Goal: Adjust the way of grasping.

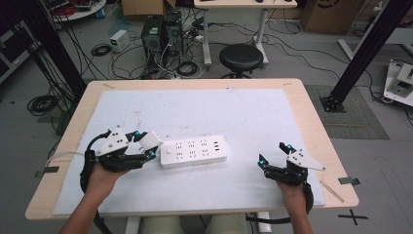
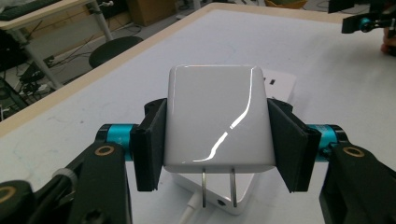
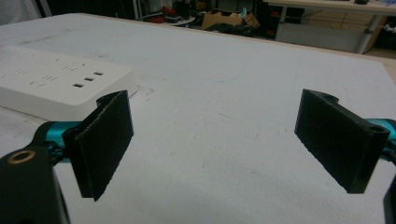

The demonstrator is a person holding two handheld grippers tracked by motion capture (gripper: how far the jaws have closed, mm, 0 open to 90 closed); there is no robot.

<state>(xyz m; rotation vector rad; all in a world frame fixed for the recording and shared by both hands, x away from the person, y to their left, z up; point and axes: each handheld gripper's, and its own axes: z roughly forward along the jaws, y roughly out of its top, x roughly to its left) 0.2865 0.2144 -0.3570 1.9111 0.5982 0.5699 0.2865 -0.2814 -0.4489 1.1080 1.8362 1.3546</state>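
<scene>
A white power strip [image 1: 194, 151] lies flat in the middle of the white mat, sockets up. My left gripper [image 1: 147, 143] is shut on a glossy white plug adapter [image 2: 215, 120], its two metal prongs pointing down just above the strip's left end [image 2: 219, 189]. Both black pads [image 2: 150, 144] press the adapter's sides. At the right of the mat my right gripper [image 1: 273, 154] rests open with nothing between its pads [image 3: 103, 140]; in the right gripper view the power strip [image 3: 60, 81] lies to its left, a short way off.
A white mat [image 1: 234, 109] covers most of the light wooden table [image 1: 311, 112]. Beyond the far edge stand a black stool [image 1: 240, 57], computer towers [image 1: 160, 34] and tangled cables on the floor. A black frame post [image 1: 365, 53] rises at the right.
</scene>
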